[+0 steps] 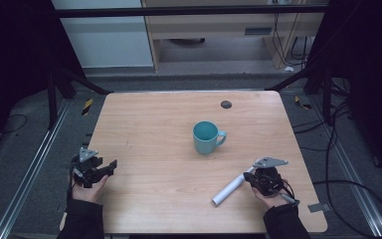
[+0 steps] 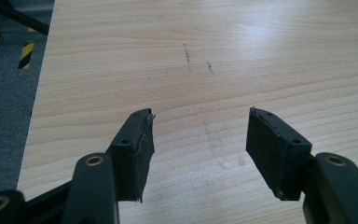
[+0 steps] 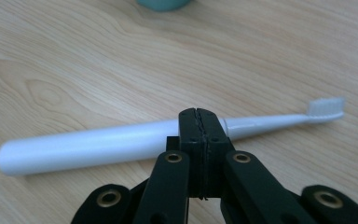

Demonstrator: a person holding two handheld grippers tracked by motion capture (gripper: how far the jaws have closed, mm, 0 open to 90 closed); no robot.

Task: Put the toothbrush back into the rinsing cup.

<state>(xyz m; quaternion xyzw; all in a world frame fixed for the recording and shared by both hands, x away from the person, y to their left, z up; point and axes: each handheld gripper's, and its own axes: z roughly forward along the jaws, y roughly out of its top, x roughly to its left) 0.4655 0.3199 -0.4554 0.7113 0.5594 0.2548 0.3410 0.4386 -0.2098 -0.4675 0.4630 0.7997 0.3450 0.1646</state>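
My left hand-held gripper point(image 2: 198, 128) sits near the left edge of the worktop point(image 1: 154, 129), and its jaws stand wide apart with only bare wood between them; it holds nothing and touches nothing that I can see. In the high view I see it at the near left point(image 1: 110, 164), cradled in my left hand point(image 1: 87, 186).

My right hand-held gripper point(image 3: 199, 114) has its jaws pressed flat together, with no gap between the pads. Just beyond the closed tips lies a white electric toothbrush point(image 3: 121, 142), flat on the worktop, its thick handle toward the left of that view and its bristle head at the far right (the tips hide a short stretch of the handle, so I cannot tell whether they touch it). In the high view the toothbrush point(image 1: 229, 189) lies at the near right, slanting, just beside my right hand-held gripper point(image 1: 251, 180).

A teal mug point(image 1: 206, 137) stands upright near the middle of the worktop, well apart from both grippers.
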